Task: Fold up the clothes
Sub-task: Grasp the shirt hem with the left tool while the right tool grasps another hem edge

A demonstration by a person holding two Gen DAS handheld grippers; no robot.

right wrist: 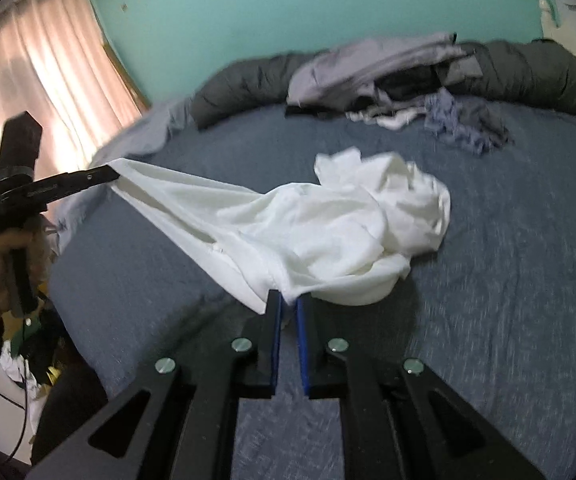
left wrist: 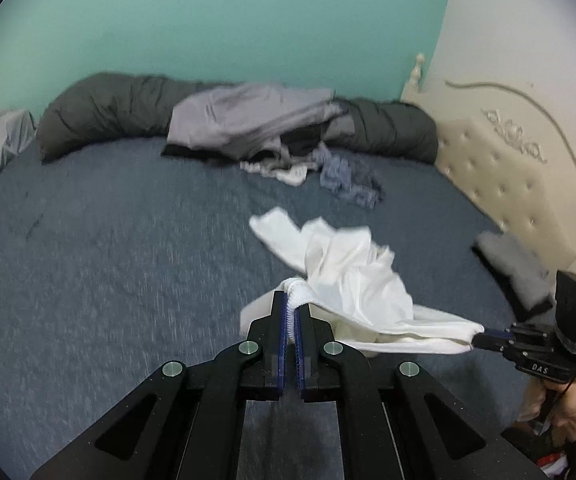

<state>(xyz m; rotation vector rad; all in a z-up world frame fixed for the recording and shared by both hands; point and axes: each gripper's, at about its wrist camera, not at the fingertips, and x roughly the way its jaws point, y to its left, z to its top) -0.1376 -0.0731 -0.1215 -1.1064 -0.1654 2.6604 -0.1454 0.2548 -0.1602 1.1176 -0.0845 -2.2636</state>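
i see my left gripper (left wrist: 291,309) clenched on the ribbed edge of a crumpled white cotton garment (left wrist: 352,276); right gripper (right wrist: 289,305) grasping another edge, cloth stretched between jaws above the blue bedsheet (right wrist: 488,280).

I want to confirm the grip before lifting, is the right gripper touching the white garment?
Touching. In the right wrist view the right gripper has its fingers closed on an edge of the white garment; the left wrist view shows the cloth pulled taut from it.
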